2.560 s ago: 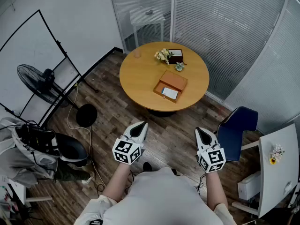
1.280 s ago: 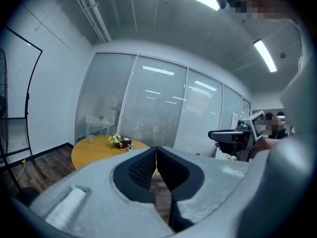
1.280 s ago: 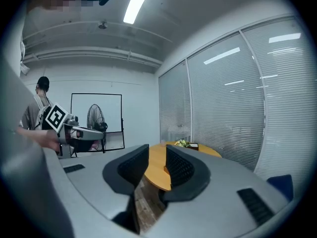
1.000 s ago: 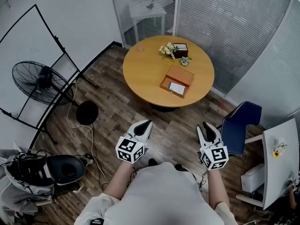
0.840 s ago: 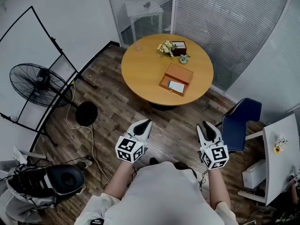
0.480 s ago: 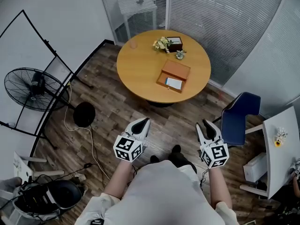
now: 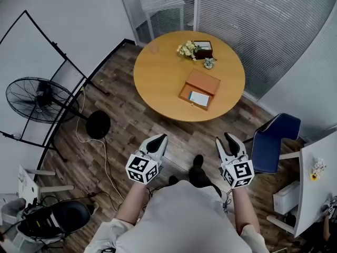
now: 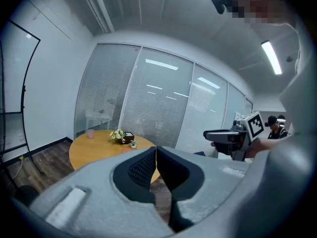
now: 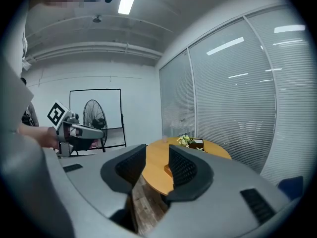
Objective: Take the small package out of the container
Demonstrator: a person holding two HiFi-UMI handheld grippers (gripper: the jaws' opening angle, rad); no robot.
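- Left tool (image 7: 159, 139), held low in front of the person, had its jaws pressed together, with nothing between them.
- Right tool (image 7: 225, 139), beside it at about the same height, had its jaws parted around empty air; they had just been opening.
- Both tools pointed toward a round wooden surface (image 7: 158, 75), which stood well apart from them across a wood-plank floor (image 7: 131, 125).
- A flat orange-brown container (image 7: 204, 81) lay open near the middle of the surface.
- The small package (image 7: 199, 98), white, lay inside the container, at the end nearer the person.
- Beyond the container, near the far edge of the surface, a small bunch of flowers (image 7: 185, 49) sat just beside a dark box (image 7: 204, 47).
- A standing fan (image 7: 34, 100) stood on the floor at the left.
- A blue chair (image 7: 274, 141) stood just to the right of the right tool.
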